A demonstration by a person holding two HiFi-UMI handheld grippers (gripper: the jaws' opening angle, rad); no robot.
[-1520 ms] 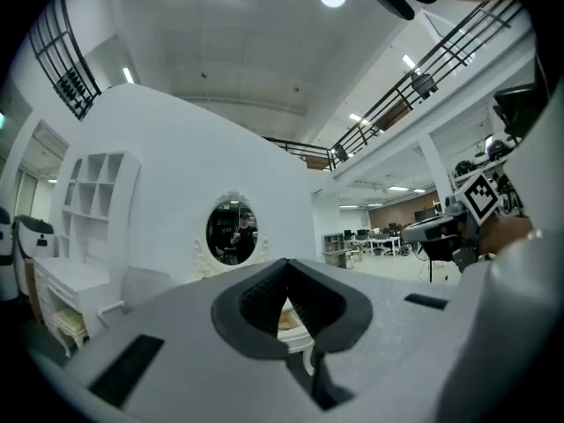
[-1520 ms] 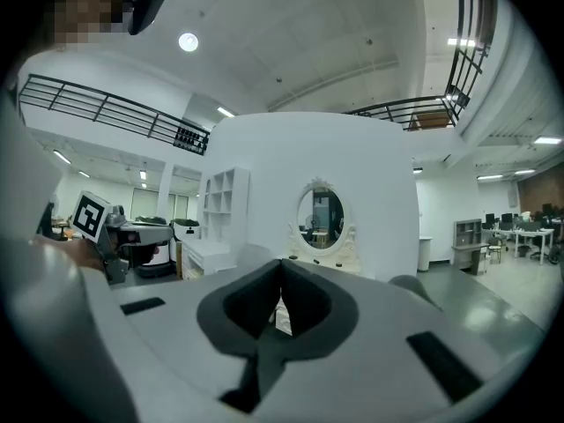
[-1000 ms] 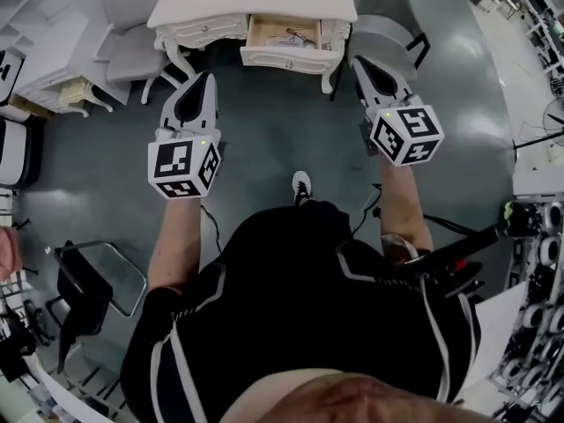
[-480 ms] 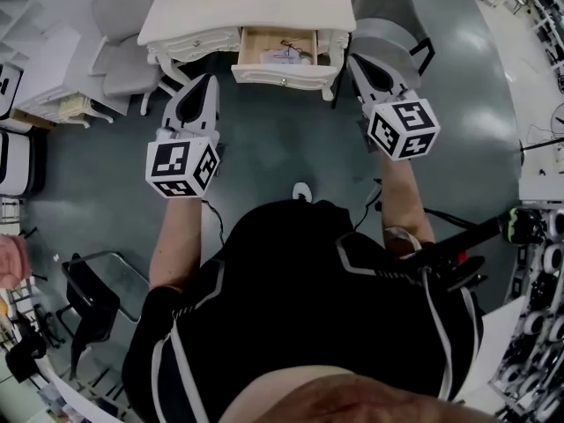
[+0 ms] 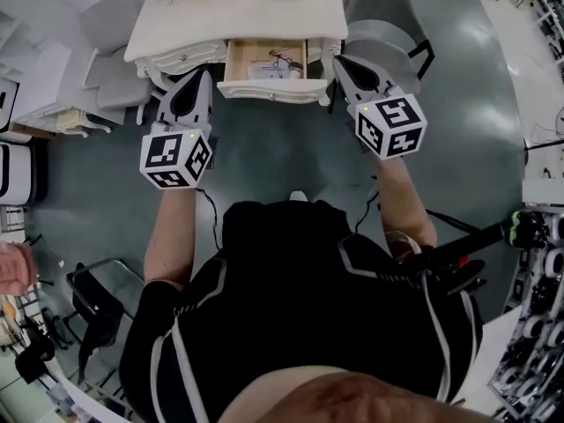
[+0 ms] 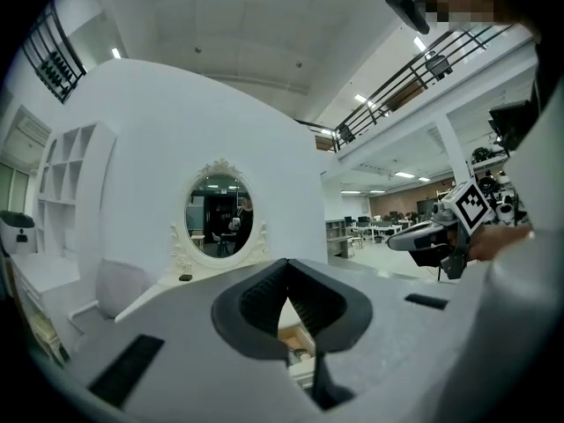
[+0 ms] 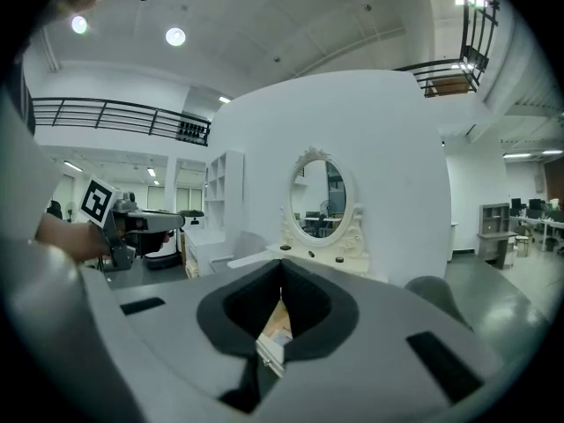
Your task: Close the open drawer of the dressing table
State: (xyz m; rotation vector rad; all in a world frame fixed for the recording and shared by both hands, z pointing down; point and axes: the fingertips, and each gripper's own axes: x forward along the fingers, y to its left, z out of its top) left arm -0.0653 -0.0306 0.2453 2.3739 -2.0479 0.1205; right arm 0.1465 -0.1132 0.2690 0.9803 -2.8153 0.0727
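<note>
Facing the dressing table (image 5: 238, 11), a person holds two grippers either side of its middle drawer (image 5: 264, 67), which stands pulled out with small items inside; the left gripper (image 5: 201, 77) and right gripper (image 5: 342, 62) both have jaws pressed together on nothing, and both appear short of the drawer front. The task looks to be at the reach; next, a closed tip must meet that front squarely and push straight in.

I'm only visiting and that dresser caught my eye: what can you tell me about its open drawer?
The drawer stands pulled out from the front of the cream dressing table, toward the person. Its inside looks like pale bare wood and holds a thin dark cord and some small pale items. Its front panel is cream with a curved lower edge. The left gripper and right gripper flank it without touching.
</note>
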